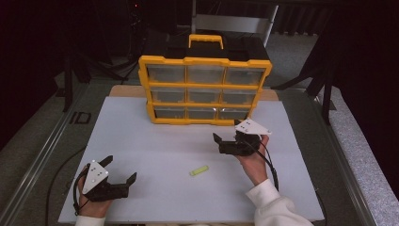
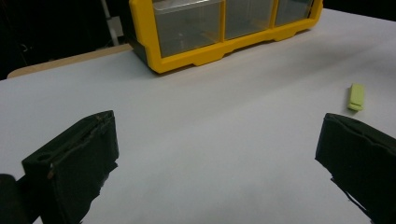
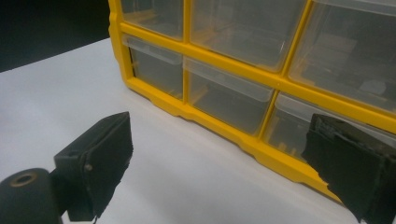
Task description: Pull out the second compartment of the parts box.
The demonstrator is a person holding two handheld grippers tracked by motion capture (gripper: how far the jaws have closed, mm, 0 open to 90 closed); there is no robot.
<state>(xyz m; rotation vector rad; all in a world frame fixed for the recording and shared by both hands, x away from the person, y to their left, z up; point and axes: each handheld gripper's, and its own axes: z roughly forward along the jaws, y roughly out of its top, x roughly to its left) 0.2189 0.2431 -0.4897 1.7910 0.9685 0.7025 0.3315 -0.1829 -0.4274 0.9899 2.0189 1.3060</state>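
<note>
Right now both tongs are spread wide and hold nothing: the left gripper rests low on the white table, and the right gripper sits just in front of the yellow drawer box. Between them lies a small green piece, untouched. All the clear drawers look closed, so the job seems barely begun.

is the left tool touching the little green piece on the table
Apart. In the high view, bare white table separates the left tool from the green piece.
</note>
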